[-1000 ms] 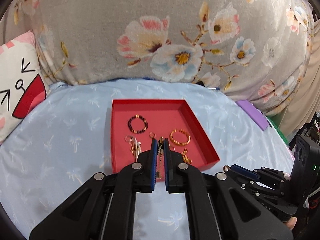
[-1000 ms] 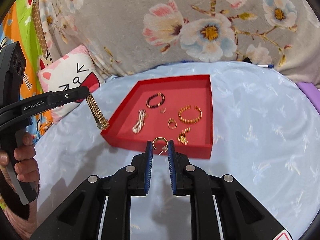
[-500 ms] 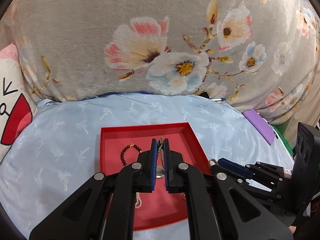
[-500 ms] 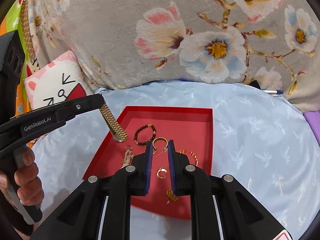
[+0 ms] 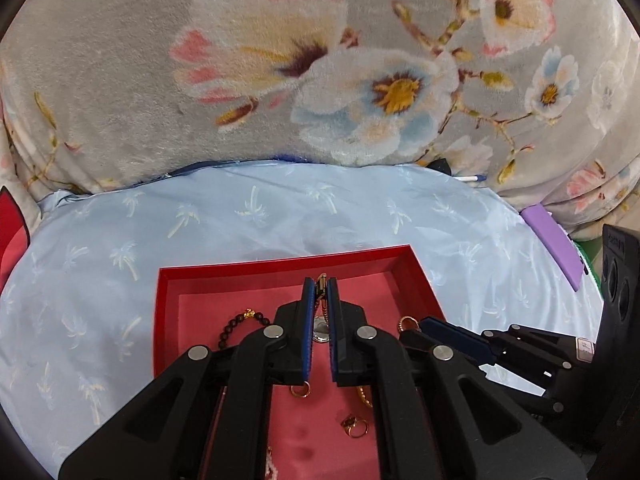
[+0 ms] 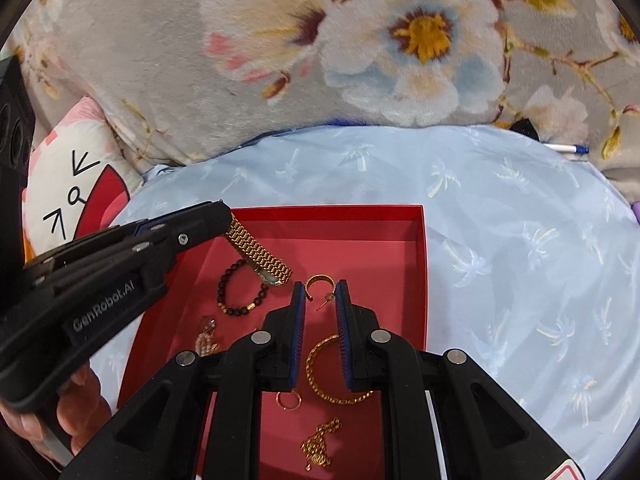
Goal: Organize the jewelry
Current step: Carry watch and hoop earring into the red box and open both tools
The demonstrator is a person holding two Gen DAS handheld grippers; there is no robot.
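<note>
A red tray (image 5: 280, 266) (image 6: 420, 248) lies on the blue sheet. My left gripper (image 5: 320, 282) (image 6: 224, 220) is shut on a gold watch (image 6: 260, 258) (image 5: 321, 312), whose lower end touches the tray floor. My right gripper (image 6: 319, 286) (image 5: 420, 322) is shut on a gold hoop earring (image 6: 319, 282) and holds it over the tray, just right of the watch. In the tray lie a dark bead bracelet (image 6: 240, 292) (image 5: 240, 322), a gold chain bracelet (image 6: 320, 376), a small ring (image 6: 288, 400) (image 5: 301, 390), a gold chain (image 6: 318, 442) and a pearl piece (image 6: 206, 340).
A grey floral blanket (image 5: 320, 80) rises behind the tray. A pink cat pillow (image 6: 68, 200) is at the left, a purple object (image 5: 554, 240) at the right, and a pen (image 6: 568, 147) at the back right. A hand (image 6: 72, 408) holds the left gripper.
Both grippers have moved forward over the tray and lower. The watch, hanging clear before, now reaches the tray floor. The earring has moved further into the tray.
</note>
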